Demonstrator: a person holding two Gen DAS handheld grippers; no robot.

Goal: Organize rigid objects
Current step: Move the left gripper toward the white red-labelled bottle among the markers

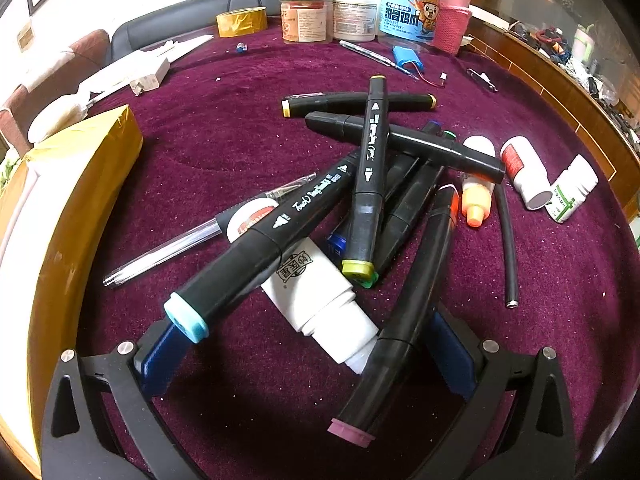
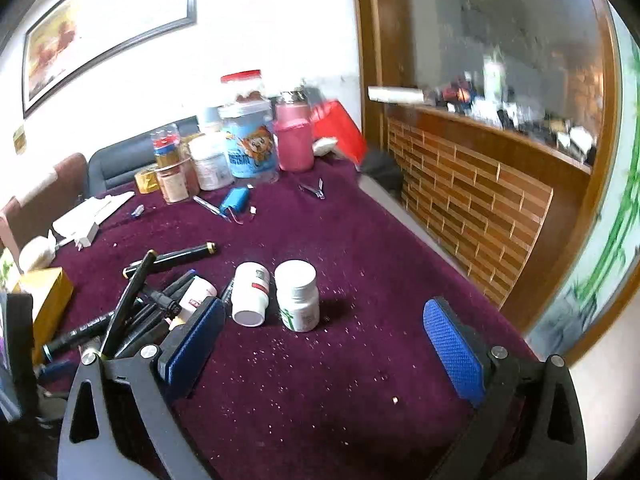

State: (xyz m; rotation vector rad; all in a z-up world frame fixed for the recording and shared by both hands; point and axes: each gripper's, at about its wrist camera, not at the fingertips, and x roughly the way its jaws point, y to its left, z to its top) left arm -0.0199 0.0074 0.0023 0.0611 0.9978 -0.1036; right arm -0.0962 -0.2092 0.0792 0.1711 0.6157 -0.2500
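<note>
A heap of several black markers (image 1: pixel 372 168) lies on the purple cloth, over a white bottle (image 1: pixel 324 304) and a clear pen (image 1: pixel 168 248). My left gripper (image 1: pixel 308 356) is open, its blue pads on either side of the white bottle and a pink-capped marker (image 1: pixel 404 320). Two small white pill bottles (image 1: pixel 524 168) lie right of the heap. In the right wrist view they stand side by side (image 2: pixel 296 296), ahead of my open, empty right gripper (image 2: pixel 324 344). The marker heap (image 2: pixel 132 312) is to its left.
A gold-taped box (image 1: pixel 76 200) lies at the left. Jars and tubs (image 1: pixel 352 12) stand at the table's far edge, with a tape roll (image 1: pixel 242 21), a blue battery pack (image 1: pixel 406 62) and nail clippers (image 2: pixel 314 190). A wooden panel wall (image 2: pixel 480 200) borders the table's right side.
</note>
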